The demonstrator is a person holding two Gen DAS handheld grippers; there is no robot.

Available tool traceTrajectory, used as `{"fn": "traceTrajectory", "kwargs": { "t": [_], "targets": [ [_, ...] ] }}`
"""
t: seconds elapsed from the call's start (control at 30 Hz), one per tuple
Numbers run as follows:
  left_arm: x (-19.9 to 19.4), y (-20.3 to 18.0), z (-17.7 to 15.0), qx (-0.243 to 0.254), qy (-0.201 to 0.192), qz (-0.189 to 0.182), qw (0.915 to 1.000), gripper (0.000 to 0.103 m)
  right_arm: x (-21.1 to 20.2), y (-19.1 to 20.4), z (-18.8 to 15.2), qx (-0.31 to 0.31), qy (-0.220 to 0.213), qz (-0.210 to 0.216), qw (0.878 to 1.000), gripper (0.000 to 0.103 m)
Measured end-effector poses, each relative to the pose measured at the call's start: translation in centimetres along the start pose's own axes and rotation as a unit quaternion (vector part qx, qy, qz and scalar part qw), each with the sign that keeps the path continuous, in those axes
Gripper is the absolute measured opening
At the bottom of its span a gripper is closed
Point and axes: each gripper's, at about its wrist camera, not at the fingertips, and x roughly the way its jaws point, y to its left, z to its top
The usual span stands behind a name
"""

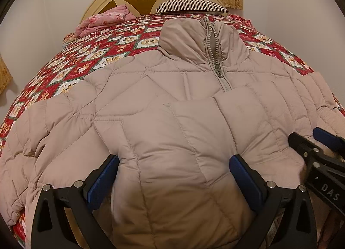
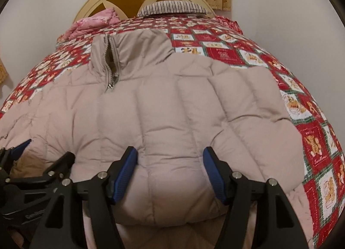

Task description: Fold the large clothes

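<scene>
We hold both grippers, left [image 1: 173,181] and right [image 2: 170,173], fingers spread wide and gripping nothing, over the near hem of a beige quilted puffer jacket [image 1: 163,106] lying zipped on the red patchwork bedspread [image 2: 310,124].

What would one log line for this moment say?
jacket: flat on quilt, collar toward headboard | left gripper: open, fingers astride hem bulge | right gripper: open, likewise
</scene>
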Motion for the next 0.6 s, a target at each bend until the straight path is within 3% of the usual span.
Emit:
{"fn": "traceTrajectory", "kwargs": {
  "t": [0.23,0.27,0.37,0.4,0.5,0.6],
  "targets": [
    [0.0,0.0,0.0,0.0,0.0,0.0,1.0,0.102,-0.1,0.8,0.4,-0.025,0.015,-0.028,0.999,0.065],
    [0.0,0.0,0.0,0.0,0.0,0.0,1.0,0.102,-1.0,0.9,0.5,-0.022,0.001,-0.032,0.999,0.06],
    [0.0,0.0,0.0,0.0,0.0,0.0,1.0,0.102,-4.7,1.6,0.8,-0.016,-0.073,-0.027,0.997,0.061],
    [0.0,0.0,0.0,-0.001,0.0,-0.001,1.0,0.102,-4.9,2.0,0.9,-0.02,-0.077,-0.024,0.997,0.061],
    [0.0,0.0,0.0,-0.001,0.0,-0.001,1.0,0.102,-4.0,2.8,0.7,-0.019,-0.065,-0.01,0.998,0.06],
    [0.0,-0.3,0.0,0.005,0.0,0.006,1.0,0.102,-1.9,2.8,-0.4,-0.011,-0.037,0.007,0.999,0.048]
  ]
}}
